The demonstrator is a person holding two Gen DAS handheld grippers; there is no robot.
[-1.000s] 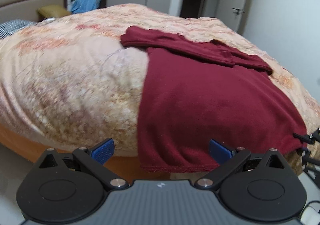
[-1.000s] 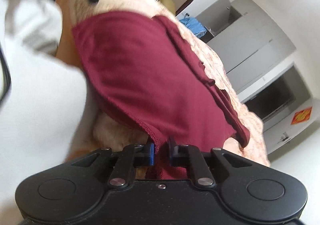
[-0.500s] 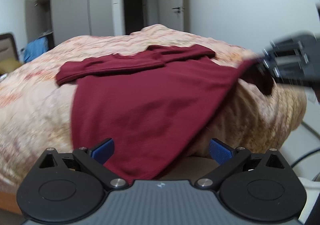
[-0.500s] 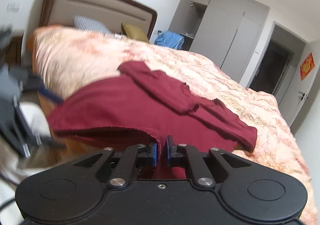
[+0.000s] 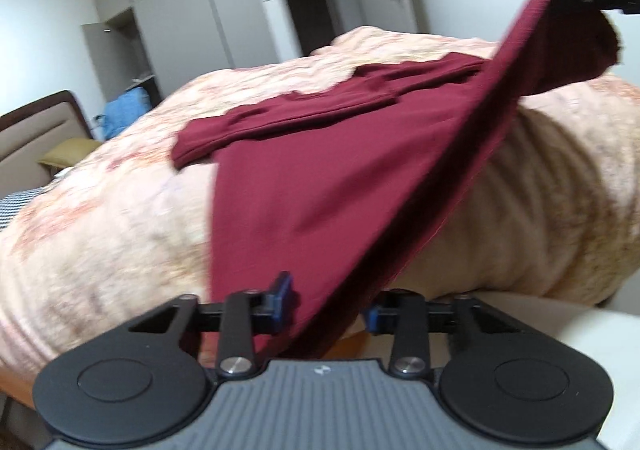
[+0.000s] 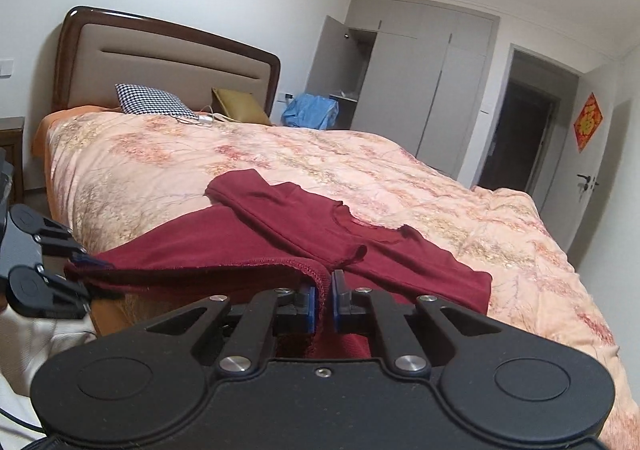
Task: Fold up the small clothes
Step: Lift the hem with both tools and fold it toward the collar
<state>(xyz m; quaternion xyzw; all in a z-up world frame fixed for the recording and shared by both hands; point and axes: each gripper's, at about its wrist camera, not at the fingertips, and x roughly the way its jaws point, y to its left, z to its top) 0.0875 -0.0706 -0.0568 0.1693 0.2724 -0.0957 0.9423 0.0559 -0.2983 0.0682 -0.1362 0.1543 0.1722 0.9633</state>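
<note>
The bed [image 6: 400,177] wears a peach floral quilt [image 6: 160,153]. A dark red garment [image 6: 304,226] lies spread on it, hem lifted off the near edge. By the headboard [image 6: 160,61] rest a checked pillow [image 6: 154,99] and an olive cushion [image 6: 238,105].

No legible words or numbers anywhere. Only a red diamond-shaped paper sign [image 6: 588,126] on the white door [image 6: 576,153], its golden design too blurred to read.
</note>
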